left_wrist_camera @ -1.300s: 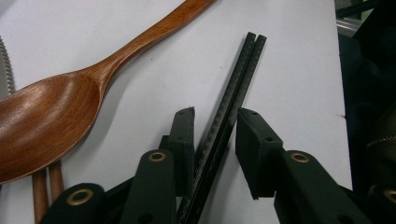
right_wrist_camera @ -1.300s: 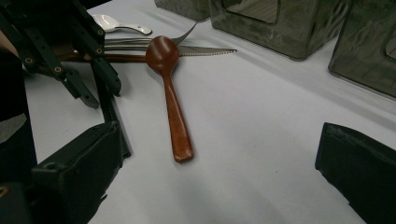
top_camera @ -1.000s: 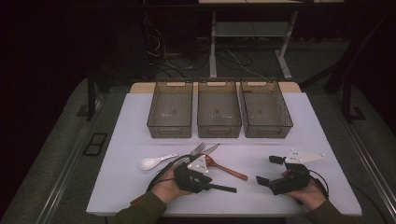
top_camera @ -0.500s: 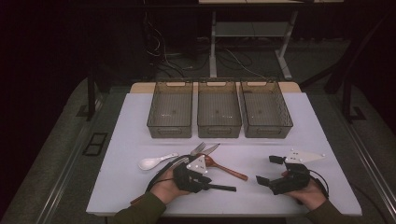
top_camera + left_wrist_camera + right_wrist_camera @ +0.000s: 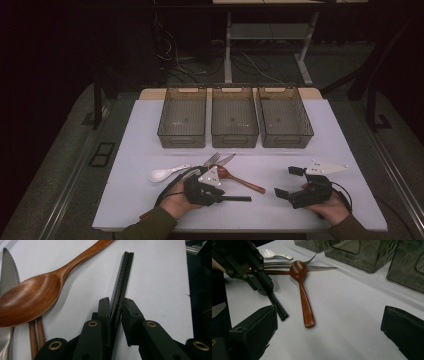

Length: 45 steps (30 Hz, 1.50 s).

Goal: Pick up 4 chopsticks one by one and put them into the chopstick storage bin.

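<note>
We hold the left gripper (image 5: 235, 198) low over the white table (image 5: 140, 150), its jaws clamped on a pair of black chopsticks (image 5: 122, 282). In the left gripper view the chopsticks run up between the two pads as one thin, dark strip, pressed side by side; their surface is finely ribbed or textured, and the far ends are cut square. They lie flat on the table, pointing away from the gripper, near the front edge in the high view. Just beside them lies a wooden spoon (image 5: 32, 296), glossy reddish brown, with its bowl facing up. Under the spoon's bowl we see a serrated steel knife (image 5: 322, 268), and a fork (image 5: 212, 159) lies next to it. A white ceramic spoon (image 5: 162, 174) sits further to the left. Our right gripper (image 5: 291, 183) rests well apart on the right, jaws wide and holding nothing. Three smoky transparent bins (image 5: 235, 135) stand in a row behind the cutlery.
</note>
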### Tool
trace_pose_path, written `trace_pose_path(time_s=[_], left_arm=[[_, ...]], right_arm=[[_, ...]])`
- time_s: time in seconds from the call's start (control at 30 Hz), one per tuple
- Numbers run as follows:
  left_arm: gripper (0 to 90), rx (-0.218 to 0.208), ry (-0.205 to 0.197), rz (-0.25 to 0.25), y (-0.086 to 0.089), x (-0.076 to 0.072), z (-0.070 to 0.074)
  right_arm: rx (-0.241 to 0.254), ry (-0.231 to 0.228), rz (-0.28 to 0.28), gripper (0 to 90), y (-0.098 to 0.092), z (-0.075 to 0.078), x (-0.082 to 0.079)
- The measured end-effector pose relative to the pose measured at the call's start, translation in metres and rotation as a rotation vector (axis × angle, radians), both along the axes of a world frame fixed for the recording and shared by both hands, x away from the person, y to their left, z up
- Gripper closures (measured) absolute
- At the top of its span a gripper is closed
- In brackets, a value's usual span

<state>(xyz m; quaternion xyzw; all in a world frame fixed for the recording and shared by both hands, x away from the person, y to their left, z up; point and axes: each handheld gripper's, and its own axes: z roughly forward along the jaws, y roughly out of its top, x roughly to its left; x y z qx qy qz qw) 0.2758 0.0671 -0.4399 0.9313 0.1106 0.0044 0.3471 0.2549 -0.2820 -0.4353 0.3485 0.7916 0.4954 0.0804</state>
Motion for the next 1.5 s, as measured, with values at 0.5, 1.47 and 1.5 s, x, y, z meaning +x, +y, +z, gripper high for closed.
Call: trace_pose_path(time_s=[0.5, 1.47, 1.5], left_arm=[[84.0, -0.012, -0.005, 0.028, 0.0038, 0.0022, 0.0023], [85.1, 0.019, 0.023, 0.097, 0.0004, -0.0005, 0.0008], [85.0, 0.019, 0.019, 0.099, 0.0018, -0.0001, 0.0007]], right_arm=[[0.001, 0.000, 0.000, 0.6, 0.0001, 0.0000, 0.0002], [0.003, -0.003, 0.002, 0.6, -0.0001, 0.0002, 0.0005], [0.003, -0.003, 0.001, 0.6, -0.0001, 0.0001, 0.0005]])
